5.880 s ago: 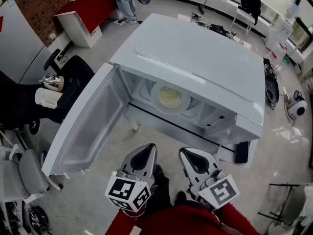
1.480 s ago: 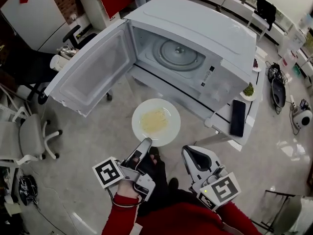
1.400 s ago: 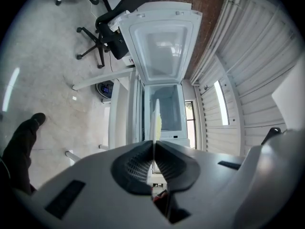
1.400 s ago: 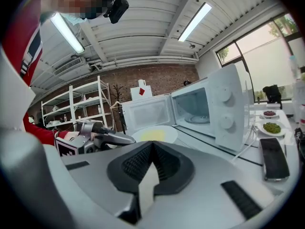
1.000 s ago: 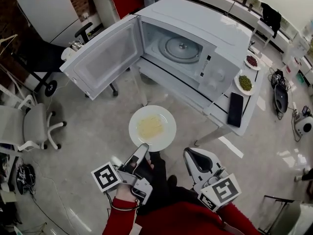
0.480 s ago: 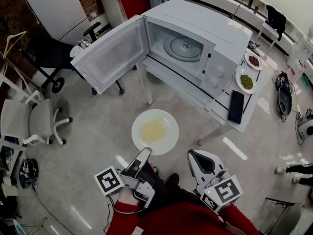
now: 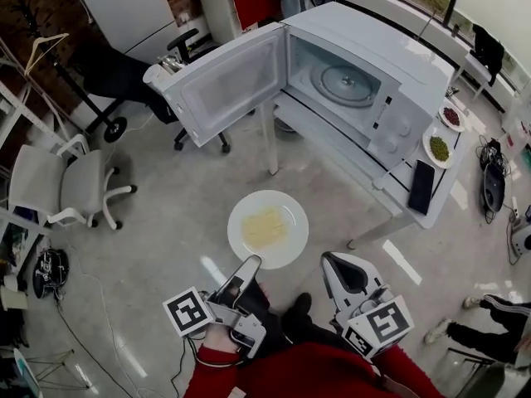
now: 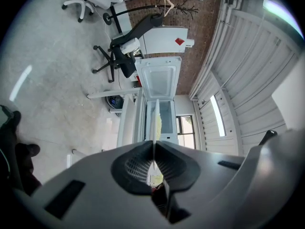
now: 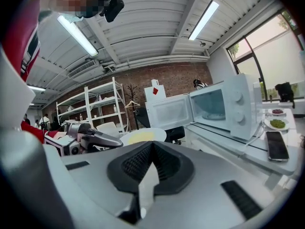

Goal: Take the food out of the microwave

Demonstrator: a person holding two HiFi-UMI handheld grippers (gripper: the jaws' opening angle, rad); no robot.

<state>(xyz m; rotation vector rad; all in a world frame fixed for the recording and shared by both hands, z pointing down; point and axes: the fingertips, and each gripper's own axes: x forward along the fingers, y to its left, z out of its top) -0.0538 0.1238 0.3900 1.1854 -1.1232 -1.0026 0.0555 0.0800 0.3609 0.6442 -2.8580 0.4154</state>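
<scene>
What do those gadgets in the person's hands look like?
The left tongs and right tongs are grey plastic with black ribbed pads. Each bears a white cube with black square markers. The sleeves are red.

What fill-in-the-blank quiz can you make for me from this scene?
1. The left gripper pinches the rim of a white ___.
2. The food on it is ___ in colour.
3. The microwave door stands ___.
Missing words: plate; yellow; open.
</scene>
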